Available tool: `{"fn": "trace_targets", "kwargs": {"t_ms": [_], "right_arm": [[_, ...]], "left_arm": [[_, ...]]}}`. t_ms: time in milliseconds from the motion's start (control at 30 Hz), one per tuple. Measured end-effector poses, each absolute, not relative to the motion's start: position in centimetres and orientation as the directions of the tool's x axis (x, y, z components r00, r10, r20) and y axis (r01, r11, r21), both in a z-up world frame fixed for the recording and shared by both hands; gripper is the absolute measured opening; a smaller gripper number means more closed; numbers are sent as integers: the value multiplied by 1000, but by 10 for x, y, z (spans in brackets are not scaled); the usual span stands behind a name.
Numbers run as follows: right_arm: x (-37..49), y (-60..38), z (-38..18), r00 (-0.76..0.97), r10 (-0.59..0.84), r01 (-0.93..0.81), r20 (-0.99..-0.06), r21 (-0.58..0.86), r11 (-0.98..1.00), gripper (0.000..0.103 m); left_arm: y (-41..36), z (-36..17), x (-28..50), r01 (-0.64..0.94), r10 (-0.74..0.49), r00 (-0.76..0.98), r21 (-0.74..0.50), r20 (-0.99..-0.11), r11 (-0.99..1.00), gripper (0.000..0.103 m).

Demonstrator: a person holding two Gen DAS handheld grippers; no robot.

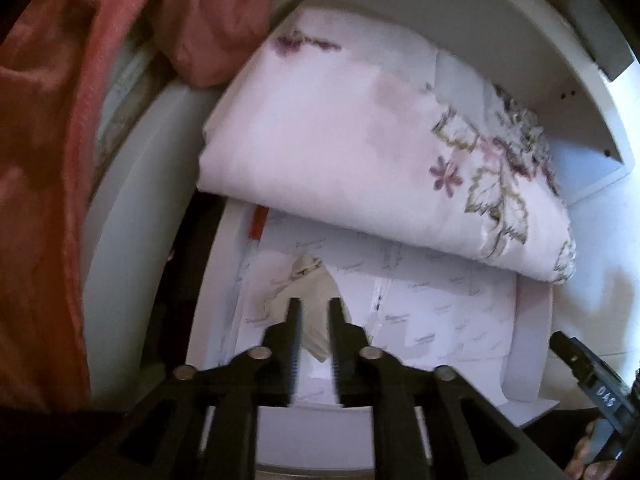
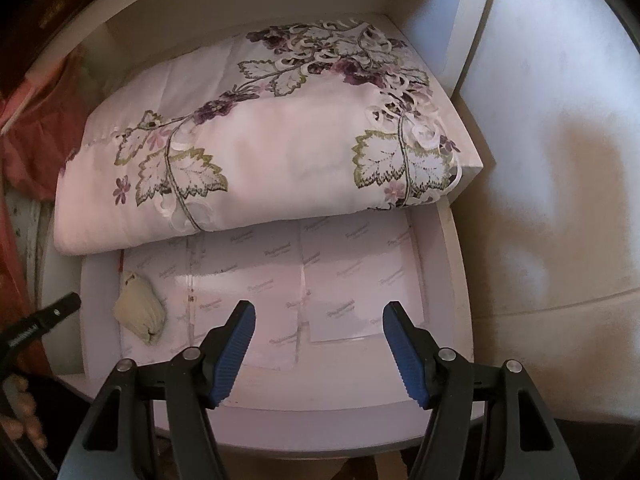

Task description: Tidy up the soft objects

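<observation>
One small cream sock bundle (image 2: 139,311) lies loose at the front left of the open white drawer (image 2: 448,280), with the left claw (image 1: 314,304) directly over it.
Seen from the right wrist, the bundle lies at about ten o'clock from the right claw (image 2: 319,316), well apart from it, its long axis running from eleven to five o'clock on the printed white liner paper (image 2: 348,292); the left claw, entering at nine o'clock, is far nearer. From the left wrist, the bundle shows in the narrow gap between the black fingers, apparently below them and not pinched; the jaws stand only slightly parted. The right claw hangs half open and empty over bare liner. Behind, at twelve o'clock, the folded white quilt with purple flowers and green leaves (image 2: 256,148) fills the drawer's back.
</observation>
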State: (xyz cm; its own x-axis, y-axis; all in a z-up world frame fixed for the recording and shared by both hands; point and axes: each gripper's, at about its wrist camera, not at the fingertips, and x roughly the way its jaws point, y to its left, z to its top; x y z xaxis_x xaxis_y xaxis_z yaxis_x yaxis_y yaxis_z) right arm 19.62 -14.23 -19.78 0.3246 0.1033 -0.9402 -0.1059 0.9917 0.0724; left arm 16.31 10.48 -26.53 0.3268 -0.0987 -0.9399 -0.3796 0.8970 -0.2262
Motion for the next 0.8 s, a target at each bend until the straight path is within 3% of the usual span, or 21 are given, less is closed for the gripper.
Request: {"fn": "trace_targets", "kwargs": {"t_ms": [167,367,567,733,800], "right_arm": [[202,-146,-210,266,147,-63,-953,135,989,67],[201,-142,-223,220,135,-69,-966,122,990,67],[201,-135,-234,189,132,-90,-973,117,989,68],[199,-127,-244,173,119,-118,-978,99,988,68],[198,-125,-248,169,111,-117,-979,92,989,68]], "left_arm": [[94,-294,180,-402,-134,232,-221,-963,889,42],[85,-329,193,-442,-94,105,-131,-990,887,49],[89,-350,200,-494,-53,54,-73,-997,867,67],[85,-356,210,-467,-27,71,-58,-997,882,68],[79,-355,212,-424,-6,93,-45,-996,904,63]]}}
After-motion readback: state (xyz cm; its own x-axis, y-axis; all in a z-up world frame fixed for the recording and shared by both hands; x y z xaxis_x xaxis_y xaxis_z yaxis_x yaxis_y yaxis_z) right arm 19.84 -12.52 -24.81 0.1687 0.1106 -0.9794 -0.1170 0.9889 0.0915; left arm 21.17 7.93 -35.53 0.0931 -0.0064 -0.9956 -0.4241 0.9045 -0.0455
